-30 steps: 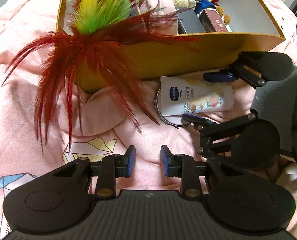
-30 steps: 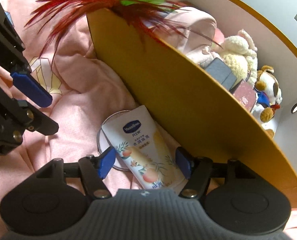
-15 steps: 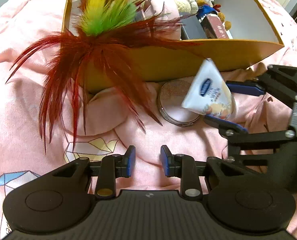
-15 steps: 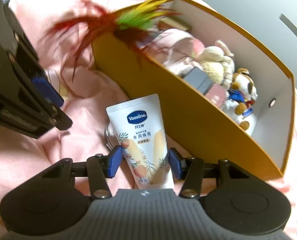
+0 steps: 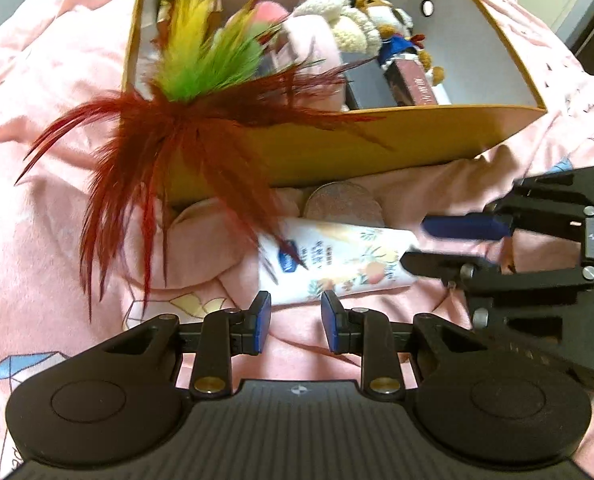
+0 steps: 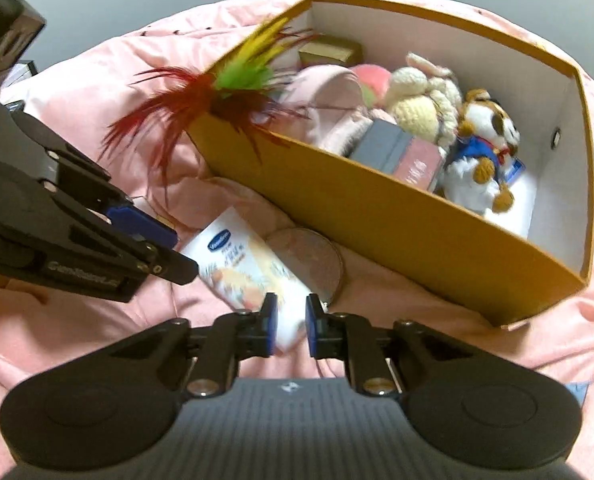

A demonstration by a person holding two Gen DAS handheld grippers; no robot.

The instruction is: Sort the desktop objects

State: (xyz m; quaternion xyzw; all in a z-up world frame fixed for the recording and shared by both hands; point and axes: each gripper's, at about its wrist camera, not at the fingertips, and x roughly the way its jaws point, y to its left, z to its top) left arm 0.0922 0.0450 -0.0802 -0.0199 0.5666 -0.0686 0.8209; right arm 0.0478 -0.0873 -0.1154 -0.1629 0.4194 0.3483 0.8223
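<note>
Nearest, at 6 o'clock in the left wrist view: left gripper (image 5: 295, 320), jaws set narrow, nothing between the blue pads, hovering over the pink bed cover (image 5: 37, 240). Just beyond it, at 12 o'clock from its tips: white Vaseline tube (image 5: 337, 262), lying across, cap end toward 3 o'clock. Gripped at that cap end by the right gripper (image 6: 288, 324), jaws closing, tube end between the blue pads; whether the tube rests on the cover or is lifted, cannot tell. Behind the tube, partly hidden: round compact mirror (image 5: 343, 204), flat on the cover, close against the box wall. Farther, at 12 o'clock: yellow cardboard box (image 5: 377, 140), open, holding plush toys (image 5: 353, 28), a grey case (image 6: 381, 146) and a pink carton (image 6: 419, 166). Over the near corner of the box, at 10 o'clock: feather toy (image 5: 185, 120), red plumes hanging outside.
</note>
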